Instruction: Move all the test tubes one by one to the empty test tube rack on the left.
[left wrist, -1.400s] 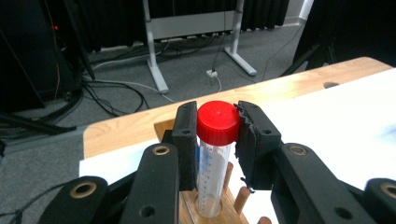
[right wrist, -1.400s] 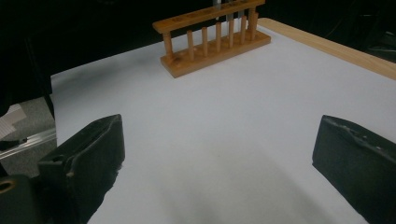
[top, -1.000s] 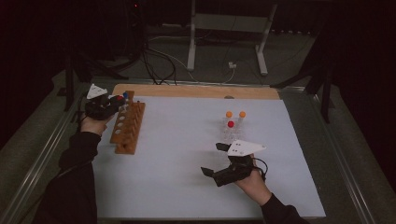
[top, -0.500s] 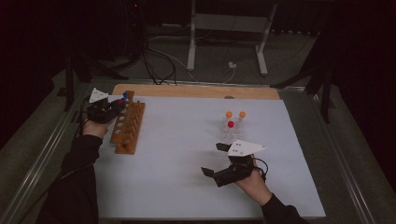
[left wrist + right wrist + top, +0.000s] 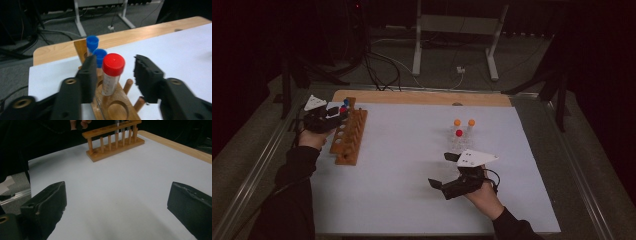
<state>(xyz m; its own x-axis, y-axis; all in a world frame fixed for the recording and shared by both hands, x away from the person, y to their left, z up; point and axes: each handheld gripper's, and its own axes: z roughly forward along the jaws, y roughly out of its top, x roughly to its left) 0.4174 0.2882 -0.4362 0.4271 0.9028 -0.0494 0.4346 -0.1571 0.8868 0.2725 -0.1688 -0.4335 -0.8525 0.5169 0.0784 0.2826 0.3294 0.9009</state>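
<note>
Your left gripper (image 5: 113, 75) is spread wide around the red-capped tube (image 5: 111, 73), seated in the wooden rack (image 5: 349, 136) w/ 2 blue-capped tubes (image 5: 96, 51). Back straight off. Right gripper (image 5: 452, 170) idle, released.

I can read no words, brands or numbers here. The clear plastic tube with the red screw cap (image 5: 111, 75) carries faint printed graduation marks, too blurred for me to make out.

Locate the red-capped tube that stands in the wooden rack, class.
The red-capped tube stands upright in the wooden rack at the table's left, just nearer than two blue-capped tubes, between the open jaws of the left gripper.
</note>
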